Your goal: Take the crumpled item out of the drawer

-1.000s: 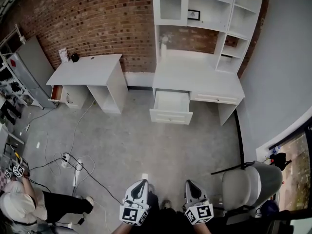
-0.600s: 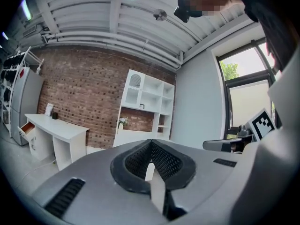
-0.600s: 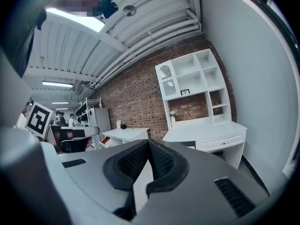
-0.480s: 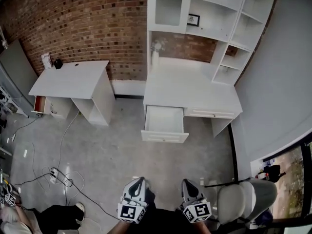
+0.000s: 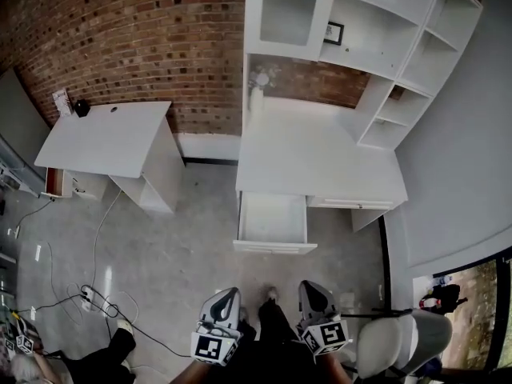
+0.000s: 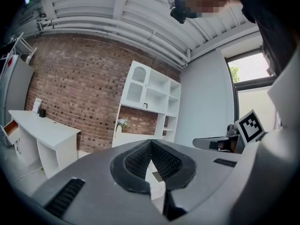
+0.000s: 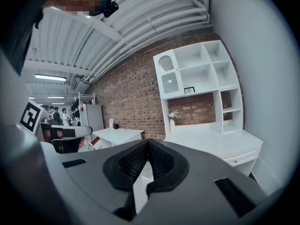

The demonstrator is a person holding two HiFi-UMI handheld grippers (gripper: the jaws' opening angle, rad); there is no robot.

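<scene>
Standing open below the top of the white desk (image 5: 320, 158), the drawer (image 5: 272, 218) shows only a pale inside — I cannot make out the crumpled item in it. Well apart from it, over the floor (image 5: 184, 246), my left claw (image 5: 230, 293) and right claw (image 5: 307, 286) are both closed — tips together, gripping nothing.

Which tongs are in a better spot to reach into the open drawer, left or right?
Right, but only just. Both tongs are shut, empty and well back from the open drawer. The right tongs line up with its right half; the left tongs sit just outside its left edge.
</scene>
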